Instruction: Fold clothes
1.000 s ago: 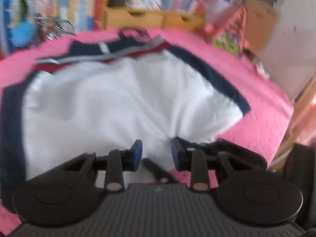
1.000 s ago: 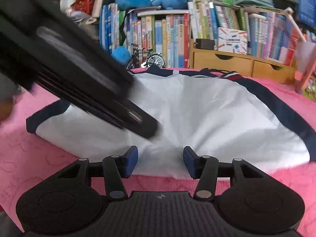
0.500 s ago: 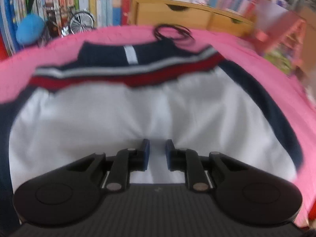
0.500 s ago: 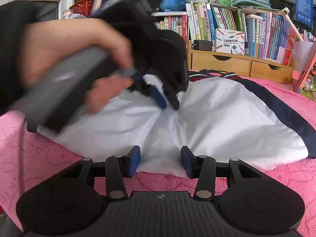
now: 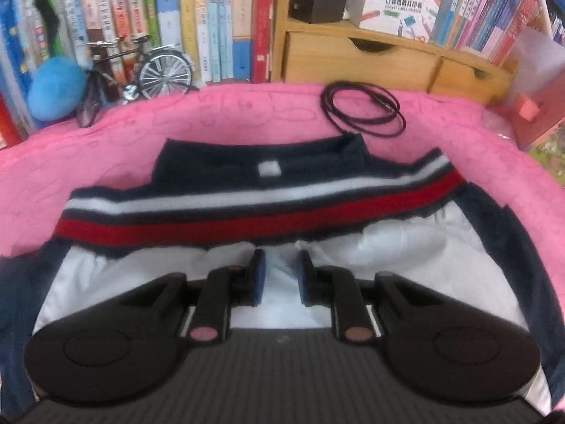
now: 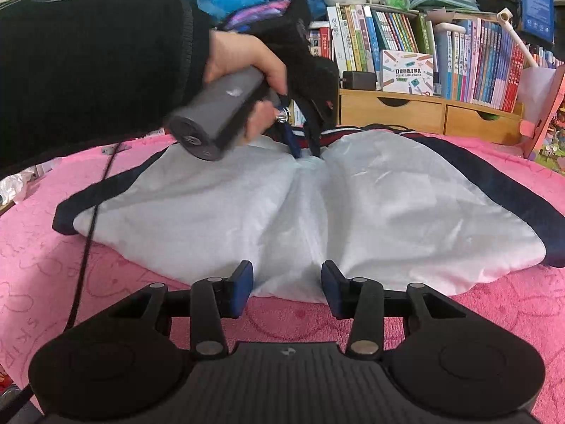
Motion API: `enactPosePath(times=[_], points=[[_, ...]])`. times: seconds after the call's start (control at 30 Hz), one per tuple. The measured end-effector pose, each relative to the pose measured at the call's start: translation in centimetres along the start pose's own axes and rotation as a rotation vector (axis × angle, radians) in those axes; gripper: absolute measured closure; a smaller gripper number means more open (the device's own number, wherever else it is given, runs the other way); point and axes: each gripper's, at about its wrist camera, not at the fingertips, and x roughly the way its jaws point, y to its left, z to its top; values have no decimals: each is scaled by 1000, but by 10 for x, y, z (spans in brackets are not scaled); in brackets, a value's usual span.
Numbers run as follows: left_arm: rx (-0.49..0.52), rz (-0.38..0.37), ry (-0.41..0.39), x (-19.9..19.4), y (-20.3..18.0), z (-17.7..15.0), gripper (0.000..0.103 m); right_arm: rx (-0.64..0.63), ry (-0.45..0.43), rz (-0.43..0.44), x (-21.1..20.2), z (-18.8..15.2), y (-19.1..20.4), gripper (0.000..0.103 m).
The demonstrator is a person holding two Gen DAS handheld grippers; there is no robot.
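From my seat, going left to right: a dark cable (image 6: 93, 208) trails across the pink blanket (image 6: 42, 254) by the garment's (image 6: 219, 212) left edge. That garment, white lining up with navy borders and a red-and-white striped band (image 5: 261, 219) at the far end, lies spread flat on the blanket. My left claw (image 5: 279, 275) is down on the middle of the white cloth just short of the striped band. Its jaws are narrow and opening, with a ridge of cloth rising between them, but I can't say the pads press it. The hand (image 6: 247, 70) holding it leans in from the left. Nearer me, my right claw (image 6: 286, 289) hovers at the near hem, jaws spread and closing, with the hem's edge just ahead of them and nothing pinched.

My worry is that the slippery lining slides out of the loosening left claw, so the fold collapses. If the right claw closes short, it may catch blanket instead of hem. The coiled cord (image 5: 363, 113) beyond the collar could snag a sweep.
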Motion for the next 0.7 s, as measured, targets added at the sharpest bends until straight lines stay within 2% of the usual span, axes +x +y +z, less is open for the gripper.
enactPosePath(times=[0.1,0.3,0.37,0.4,0.47,0.53,0.6,0.7], points=[[46,-44,2,-28,2,-20,80,6,0,1,0,0,-1,60],[150,-162,102,-76,-11,-89,79,10,-2,-2,0,0,1,60],[187,-167,146,-78,-20,-109,73,9,-2,-6,0,0,2,60],[192,-163,144,-76,-23,-111,73,8,-2,-8,0,1,2,60],[199,-152,129,-70,-26,-114,72,5,-3,-11,0,1,3,60],[182,-135,119,-61,-27,-101,72,0,-4,-14,0,0,4,60],[179,-107,73,-43,-26,-82,70,-10,-4,-19,0,0,6,60],[159,-23,8,-12,-27,-46,70,-17,-4,-18,0,0,6,60]])
